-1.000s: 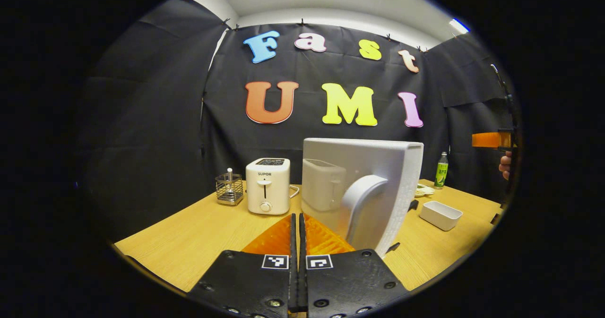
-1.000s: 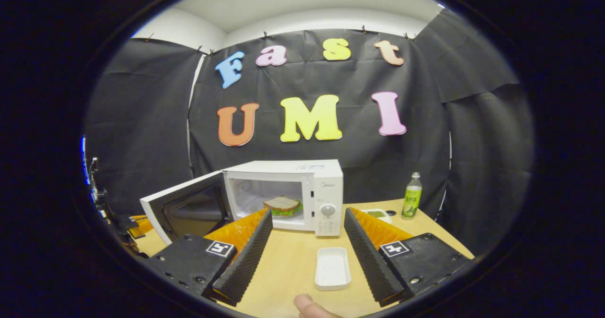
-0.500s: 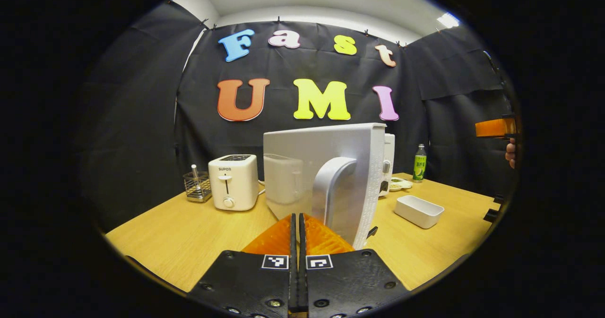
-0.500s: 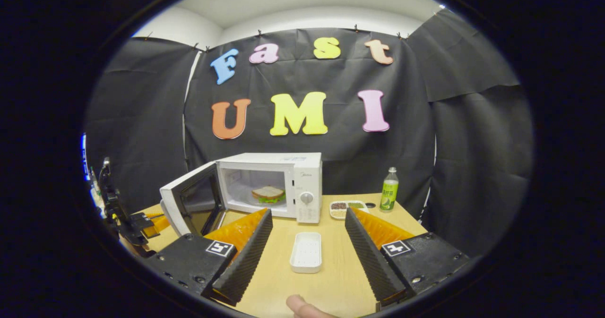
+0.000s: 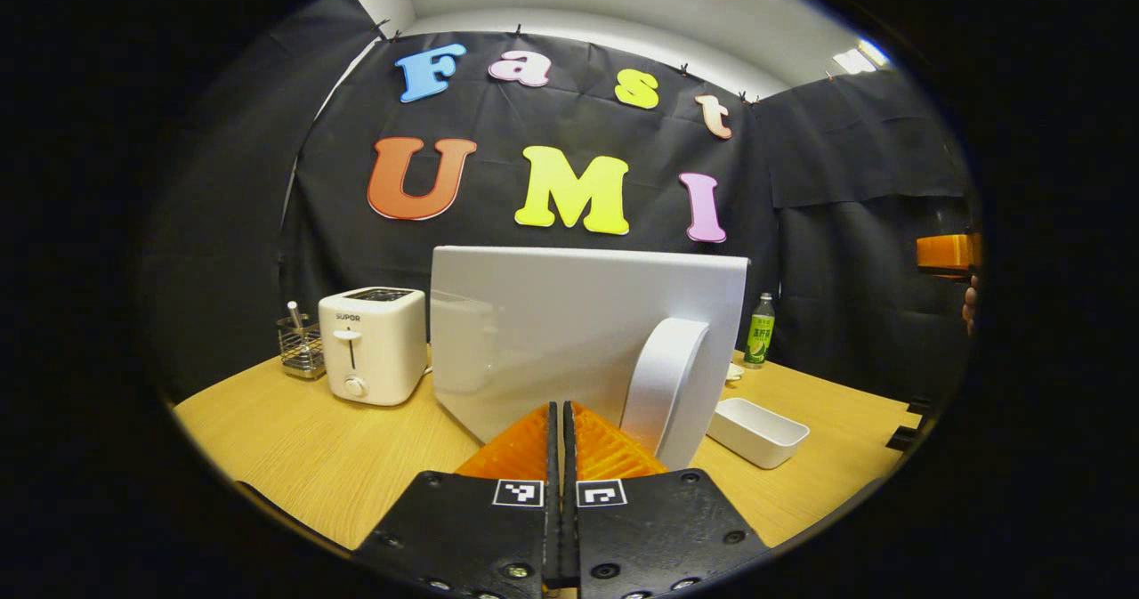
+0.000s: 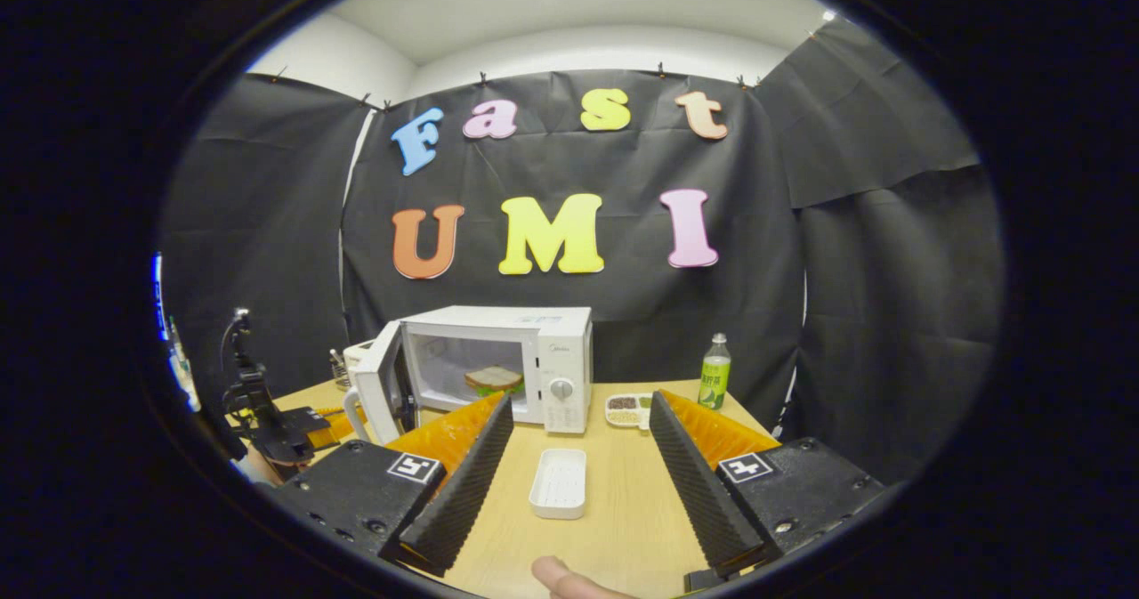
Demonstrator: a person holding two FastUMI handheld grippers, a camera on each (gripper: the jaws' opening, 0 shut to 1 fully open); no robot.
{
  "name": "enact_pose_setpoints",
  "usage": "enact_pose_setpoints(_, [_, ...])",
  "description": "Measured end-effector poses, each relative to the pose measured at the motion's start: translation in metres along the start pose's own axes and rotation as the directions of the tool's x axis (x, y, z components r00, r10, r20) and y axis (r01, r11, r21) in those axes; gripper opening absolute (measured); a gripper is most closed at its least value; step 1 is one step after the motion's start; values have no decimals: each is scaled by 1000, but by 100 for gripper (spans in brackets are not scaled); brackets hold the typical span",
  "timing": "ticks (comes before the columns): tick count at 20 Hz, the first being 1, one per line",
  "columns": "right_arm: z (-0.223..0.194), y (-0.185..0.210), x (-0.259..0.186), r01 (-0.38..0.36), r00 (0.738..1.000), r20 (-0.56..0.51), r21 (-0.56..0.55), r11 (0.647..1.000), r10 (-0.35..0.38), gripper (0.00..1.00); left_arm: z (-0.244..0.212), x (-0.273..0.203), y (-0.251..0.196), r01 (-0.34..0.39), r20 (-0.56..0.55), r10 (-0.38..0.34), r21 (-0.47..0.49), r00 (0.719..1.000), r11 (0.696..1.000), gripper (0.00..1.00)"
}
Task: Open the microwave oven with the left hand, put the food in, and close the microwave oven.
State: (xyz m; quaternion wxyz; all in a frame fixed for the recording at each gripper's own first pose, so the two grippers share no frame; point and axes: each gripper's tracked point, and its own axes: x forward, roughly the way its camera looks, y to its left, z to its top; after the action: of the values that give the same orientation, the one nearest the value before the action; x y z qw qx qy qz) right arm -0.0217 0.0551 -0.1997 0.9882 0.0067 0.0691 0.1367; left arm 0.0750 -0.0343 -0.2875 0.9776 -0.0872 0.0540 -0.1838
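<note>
The white microwave [image 6: 556, 350] stands at the back of the table with its door [image 6: 389, 392] partly open. A sandwich [image 6: 495, 378] lies inside it. In the left gripper view the door's outer face [image 5: 552, 332] looms close, its curved handle [image 5: 663, 390] just right of my fingertips. My left gripper [image 5: 562, 414] is shut with nothing between its fingers, tips right at the door face; whether they touch it I cannot tell. It also appears as the left gripper [image 6: 289, 425] beside the door. My right gripper [image 6: 580, 403] is held open and empty, well back from the microwave.
A white toaster [image 5: 372, 345] and a wire utensil holder [image 5: 301, 348] stand left of the door. A white tray [image 6: 559, 483] lies mid-table, a dish of food [image 6: 627, 409] and a green bottle [image 6: 714, 372] at the microwave's right. A thumb [image 6: 561, 577] shows at the bottom edge.
The microwave door has swung further towards shut, with my shut left gripper following behind it. My right gripper has drawn back from the microwave, still open.
</note>
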Motion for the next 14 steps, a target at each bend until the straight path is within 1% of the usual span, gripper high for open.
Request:
enact_pose_setpoints(2, [5, -3, -4, 1, 1000, 10, 10, 1000, -1, 92, 3, 11, -12, 30, -2, -30, 15, 1000, 999, 0])
enact_pose_setpoints(3, [5, -4, -3, 0, 1000, 12, 15, 1000, -1, 99, 2, 17, -18, 45, -10, -45, 19, 999, 999, 0])
enact_pose_setpoints(4, [6, -6, -4, -2, 1000, 16, 19, 1000, 1, 92, 1, 24, -22, 56, -20, -55, 23, 998, 998, 0])
enact_pose_setpoints(5, [6, -7, -3, -3, 1000, 18, 20, 1000, 2, 92, 1, 31, -27, 64, -24, -63, 29, 998, 998, 0])
enact_pose_setpoints(6, [7, -8, -3, -1, 1000, 21, 18, 1000, 1, 99, 1, 38, -31, 69, -26, -68, 32, 997, 997, 0])
enact_pose_setpoints(7, [7, -10, -2, -1, 1000, 23, 15, 1000, 0, 99, 1, 43, -33, 72, -28, -71, 30, 997, 997, 0])
enact_pose_setpoints(8, [6, -12, -1, -2, 1000, 25, 14, 1000, 2, 92, 1, 51, -38, 79, -31, -78, 24, 996, 997, 0])
enact_pose_setpoints(11, [0, -18, 2, -7, 1000, 18, 23, 1000, 6, 92, 2, 74, -50, 78, -41, -78, 0, 996, 997, 0])
enact_pose_setpoints(14, [-4, -26, 9, -5, 1000, 7, 28, 1000, 5, 92, 4, 95, -58, 70, -44, -70, 8, 997, 997, 0])
